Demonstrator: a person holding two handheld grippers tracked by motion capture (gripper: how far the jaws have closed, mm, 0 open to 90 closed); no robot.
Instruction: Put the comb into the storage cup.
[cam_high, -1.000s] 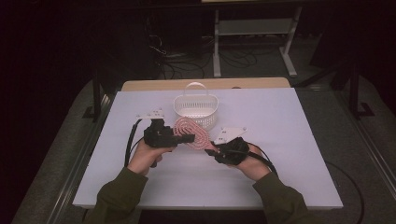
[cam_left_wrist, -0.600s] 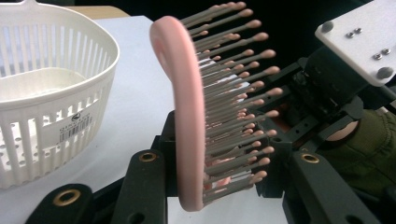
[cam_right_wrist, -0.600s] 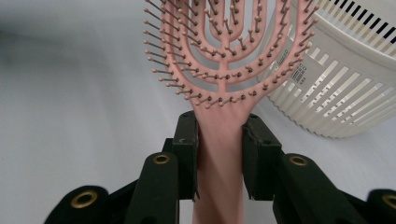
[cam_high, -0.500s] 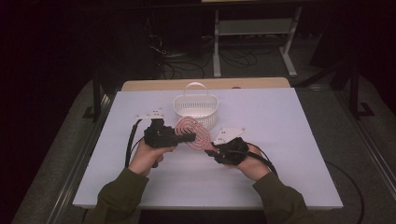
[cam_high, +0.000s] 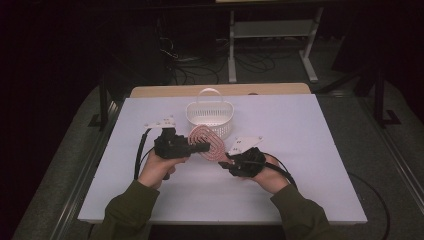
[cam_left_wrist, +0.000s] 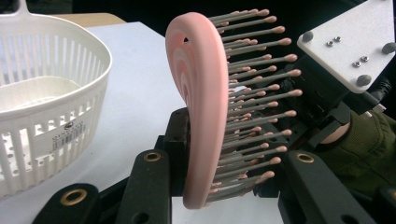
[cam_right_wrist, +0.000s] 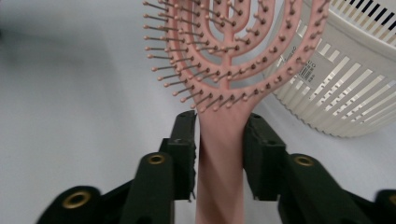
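A pink hairbrush (cam_high: 206, 142) with ball-tipped bristles is held above the table between both grippers. My left gripper (cam_high: 202, 146) is shut on the brush head (cam_left_wrist: 196, 93): one pad lies on its smooth back and the bristles face the other jaw. My right gripper (cam_high: 225, 161) holds the handle (cam_right_wrist: 222, 154). Its jaws have just been opening slightly, but both pads still lie against the handle. In the left gripper view, my left gripper (cam_left_wrist: 229, 154) points at the right gripper's grey plate (cam_left_wrist: 348, 42).
A white slatted basket (cam_high: 210, 116) with a handle stands just behind the brush, empty inside (cam_left_wrist: 56, 107). It is close to the brush head in the right gripper view (cam_right_wrist: 345, 79). The white table top (cam_high: 310, 150) stretches around the hands, and cables trail from both grippers.
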